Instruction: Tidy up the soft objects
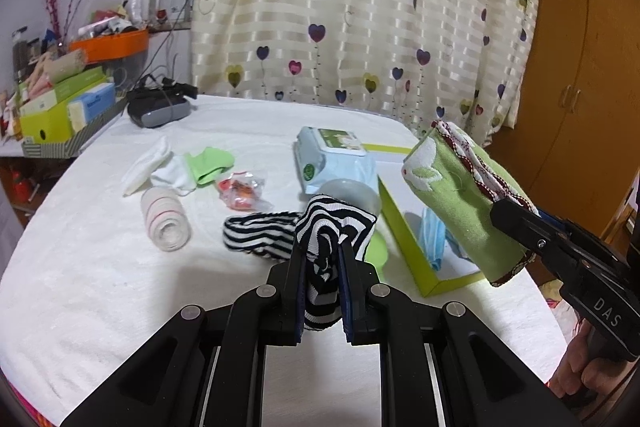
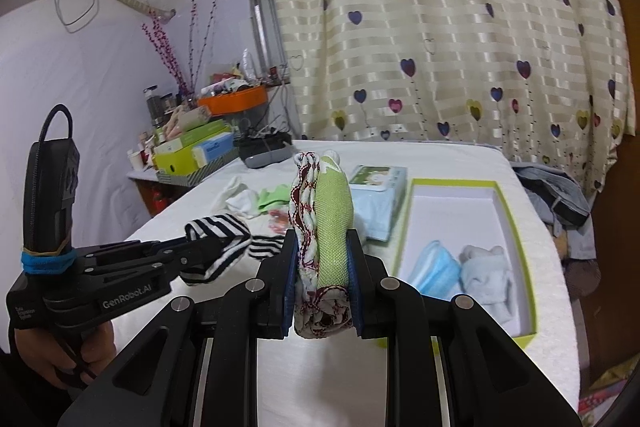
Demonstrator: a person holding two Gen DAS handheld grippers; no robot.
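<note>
Left claw (image 1: 322,259) is clamped on a black-and-white striped sock (image 1: 280,231), its long tail trailing onto the white surface (image 1: 100,267). Right claw (image 2: 322,259) grips a rolled green cloth (image 2: 332,223) with red-stitched trim, held up just left of the green-rimmed box (image 2: 520,247) containing a blue face mask (image 2: 434,267). Risk: the sock's dangling tail may drag or snag the nearby wipes pack (image 1: 336,159); the roll may unfurl when let go.
</note>
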